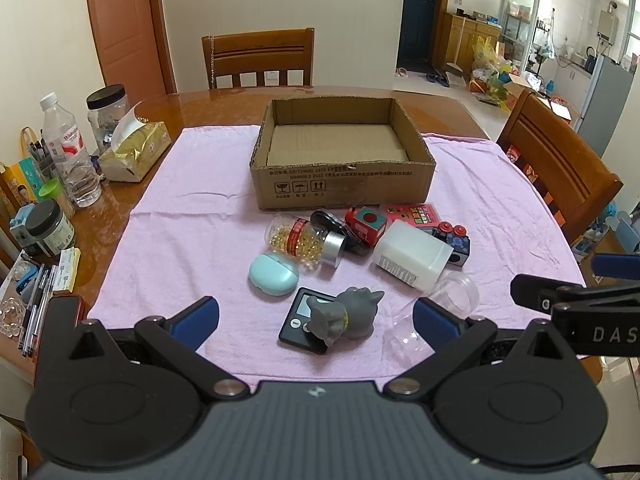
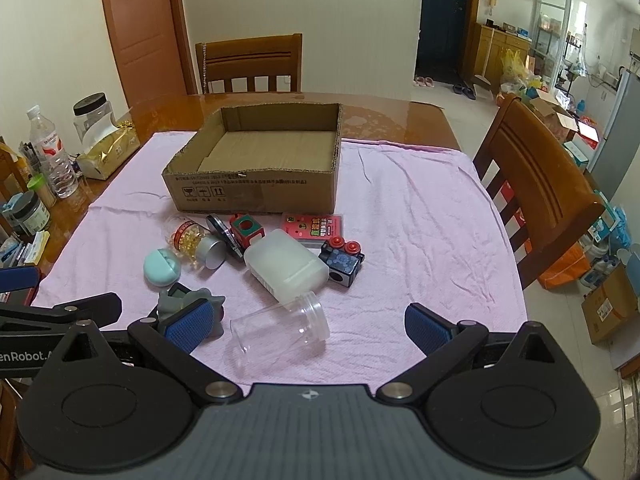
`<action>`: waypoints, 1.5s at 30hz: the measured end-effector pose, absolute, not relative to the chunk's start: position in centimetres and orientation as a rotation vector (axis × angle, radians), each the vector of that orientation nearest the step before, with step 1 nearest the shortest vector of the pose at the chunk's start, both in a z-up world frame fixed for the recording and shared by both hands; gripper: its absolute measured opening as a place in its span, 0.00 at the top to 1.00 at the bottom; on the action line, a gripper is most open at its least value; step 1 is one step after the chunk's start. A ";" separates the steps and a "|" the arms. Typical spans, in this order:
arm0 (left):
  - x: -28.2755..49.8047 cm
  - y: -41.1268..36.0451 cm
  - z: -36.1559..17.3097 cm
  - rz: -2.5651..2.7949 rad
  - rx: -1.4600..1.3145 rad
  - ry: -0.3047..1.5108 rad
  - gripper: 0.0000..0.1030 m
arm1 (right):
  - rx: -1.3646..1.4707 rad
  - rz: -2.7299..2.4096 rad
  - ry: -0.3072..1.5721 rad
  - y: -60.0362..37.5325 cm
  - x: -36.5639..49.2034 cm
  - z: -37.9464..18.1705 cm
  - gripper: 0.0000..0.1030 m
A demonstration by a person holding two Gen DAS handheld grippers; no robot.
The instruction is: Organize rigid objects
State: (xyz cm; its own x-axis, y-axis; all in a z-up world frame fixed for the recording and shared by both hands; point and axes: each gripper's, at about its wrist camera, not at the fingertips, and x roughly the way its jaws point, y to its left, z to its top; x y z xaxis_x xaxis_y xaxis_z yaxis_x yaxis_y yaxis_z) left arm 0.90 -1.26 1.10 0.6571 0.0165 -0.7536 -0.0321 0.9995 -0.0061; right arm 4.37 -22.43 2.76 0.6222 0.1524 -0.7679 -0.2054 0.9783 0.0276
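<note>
Nothing's packed: your cardboard box [image 1: 344, 156] at twelve o'clock sits empty, left gripper [image 1: 316, 316] and right gripper [image 2: 310, 324] spread wide, clutter [image 2: 286, 266] waiting.

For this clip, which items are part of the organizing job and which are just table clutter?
Job items: cardboard box, capsule bottle, mint case, grey figurine, black scale, white bottle, clear jar, red cube, pink card box.

Clutter: tissue box, water bottle, pens.
</note>
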 end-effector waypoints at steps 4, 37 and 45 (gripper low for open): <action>1.0 -1.7 1.1 0.029 -0.015 0.848 0.01 | -0.069 0.221 0.869 -22.4 4.3 3.0 0.00; 4.7 2.6 -10.0 -0.181 0.082 0.942 0.01 | -0.060 0.318 0.970 -19.6 5.7 -9.4 0.00; 6.7 2.7 -13.2 -0.209 0.097 0.955 0.01 | -0.048 0.257 0.994 -19.5 7.0 -9.9 0.00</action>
State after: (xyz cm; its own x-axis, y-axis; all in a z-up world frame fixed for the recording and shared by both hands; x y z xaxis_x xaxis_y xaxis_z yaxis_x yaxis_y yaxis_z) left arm 6.65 2.70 -13.20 0.5593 -0.1341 -0.8180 0.2196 0.9756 -0.0098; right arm 7.00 -19.46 -9.95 0.5175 0.1918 -0.8339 -0.2358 0.9688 0.0765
